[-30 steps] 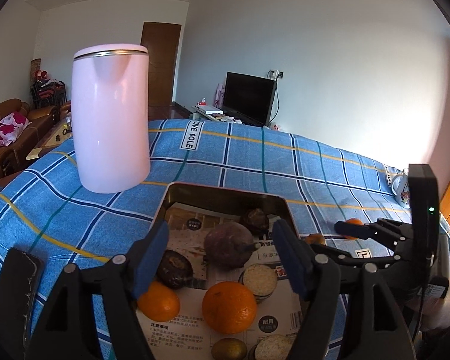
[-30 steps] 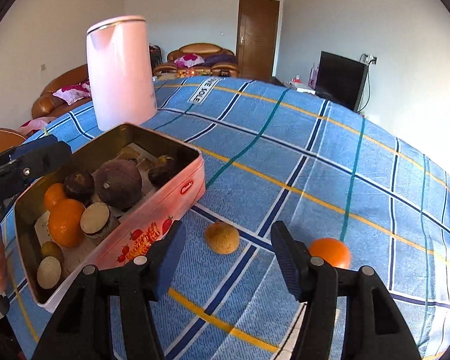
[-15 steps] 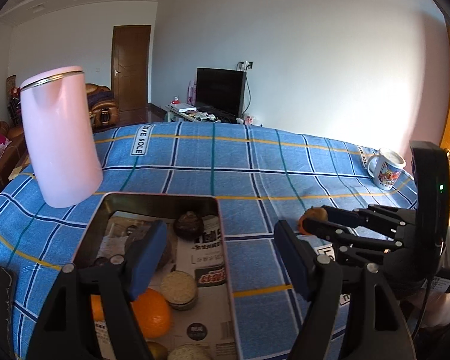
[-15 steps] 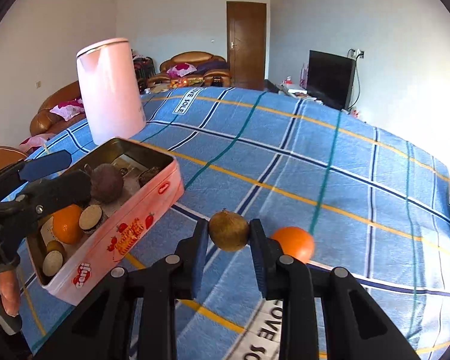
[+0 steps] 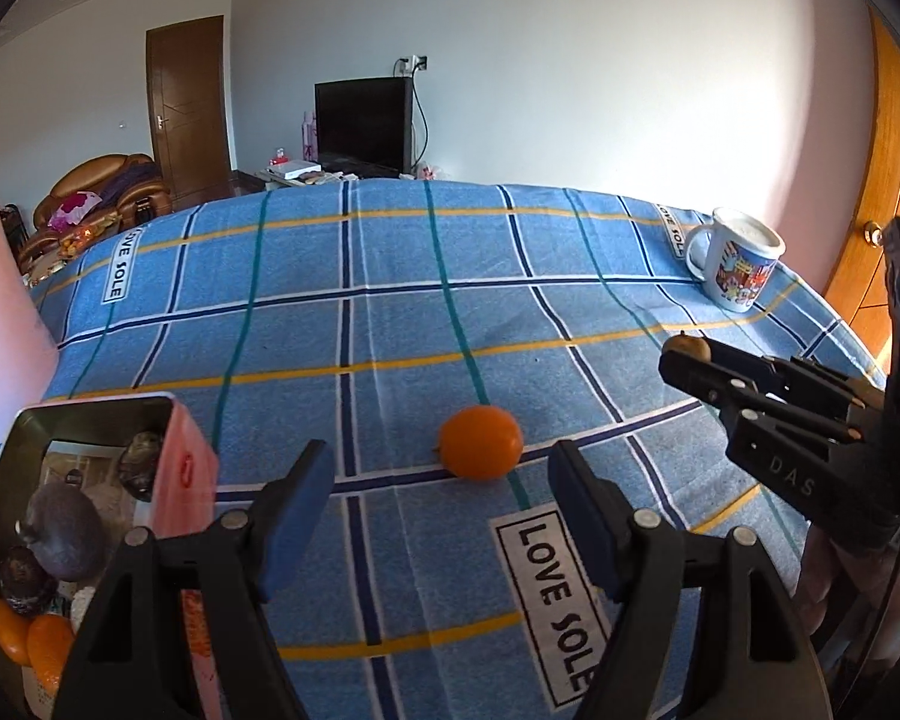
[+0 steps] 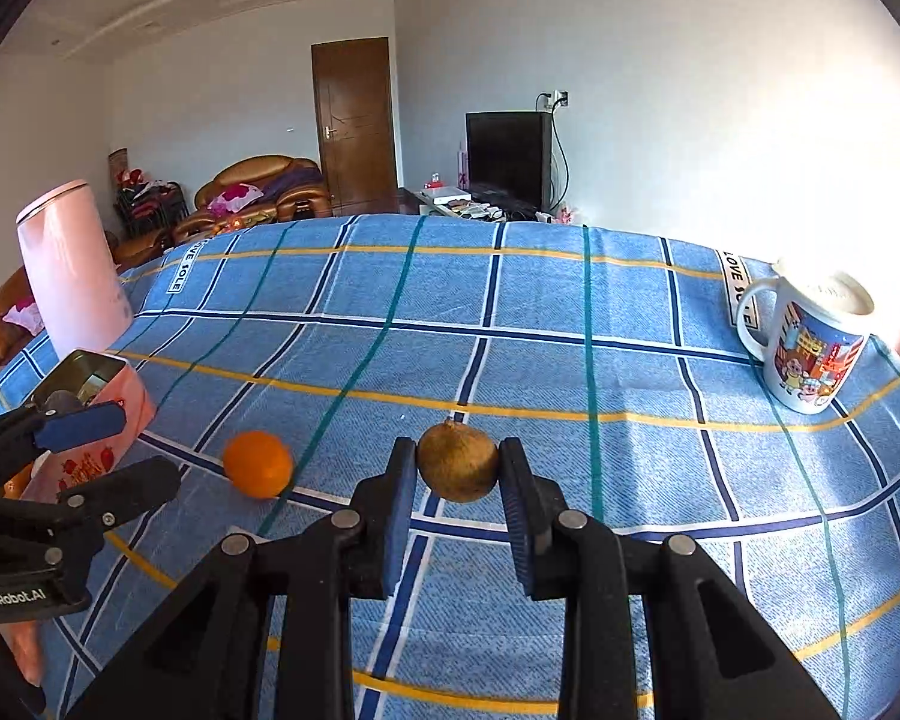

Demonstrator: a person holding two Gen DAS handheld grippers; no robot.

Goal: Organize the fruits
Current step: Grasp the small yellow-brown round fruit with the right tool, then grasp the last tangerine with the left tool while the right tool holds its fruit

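Note:
My right gripper (image 6: pixel 457 483) is shut on a small brown round fruit (image 6: pixel 457 463) and holds it above the blue checked cloth; its tip with the fruit (image 5: pixel 687 347) shows at the right of the left wrist view. An orange (image 5: pixel 480 441) lies on the cloth just ahead of my open, empty left gripper (image 5: pixel 441 498); it also shows in the right wrist view (image 6: pixel 257 463). A pink tin box (image 5: pixel 183 468) at the left holds oranges, dark purple fruits and others. The left gripper (image 6: pixel 99 450) shows at the left of the right wrist view, beside the tin (image 6: pixel 129 402).
A pink kettle (image 6: pixel 69 270) stands behind the tin at the far left. A printed mug (image 6: pixel 813 342) stands at the far right of the table, near its edge. Sofas, a door and a TV lie beyond the table.
My right gripper closed on the brown fruit, lifted it and swung right. My left gripper swung right, away from over the tin, and now faces the loose orange.

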